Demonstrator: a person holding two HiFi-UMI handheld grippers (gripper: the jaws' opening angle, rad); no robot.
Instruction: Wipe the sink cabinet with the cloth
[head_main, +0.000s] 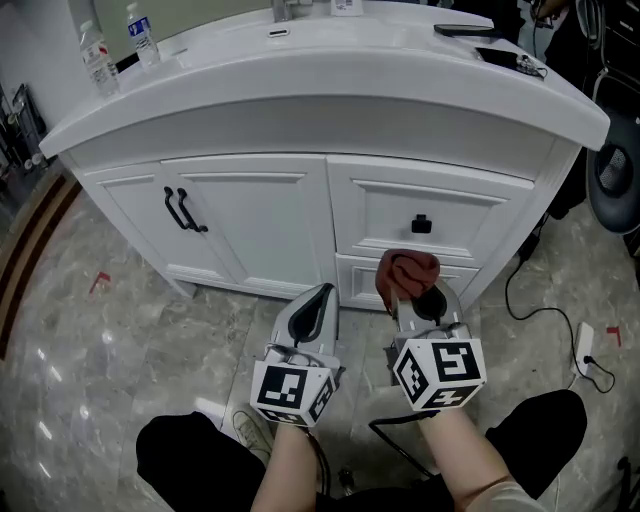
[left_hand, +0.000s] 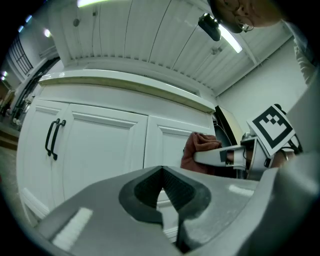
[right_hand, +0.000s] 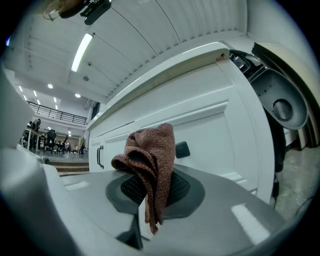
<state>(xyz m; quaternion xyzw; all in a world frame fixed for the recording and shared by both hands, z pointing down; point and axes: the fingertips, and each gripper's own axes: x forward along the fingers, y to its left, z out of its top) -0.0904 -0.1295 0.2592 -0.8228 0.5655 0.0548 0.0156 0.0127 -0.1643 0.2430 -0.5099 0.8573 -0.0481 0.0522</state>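
The white sink cabinet (head_main: 300, 215) stands in front of me, with two doors on the left and drawers on the right. My right gripper (head_main: 413, 293) is shut on a brown-red cloth (head_main: 406, 273), held bunched just in front of the lower drawer, below the black drawer knob (head_main: 421, 224). In the right gripper view the cloth (right_hand: 150, 157) sticks up from between the jaws. My left gripper (head_main: 316, 303) is shut and holds nothing; it hovers low beside the right one, close to the cabinet front (left_hand: 105, 145). The cloth (left_hand: 199, 150) also shows at the right of the left gripper view.
Two water bottles (head_main: 100, 62) stand on the countertop (head_main: 330, 75) at the far left. Black door handles (head_main: 182, 211) sit on the left doors. A cable and white plug (head_main: 583, 345) lie on the marble floor at the right. An office chair (head_main: 615, 170) stands at the right edge.
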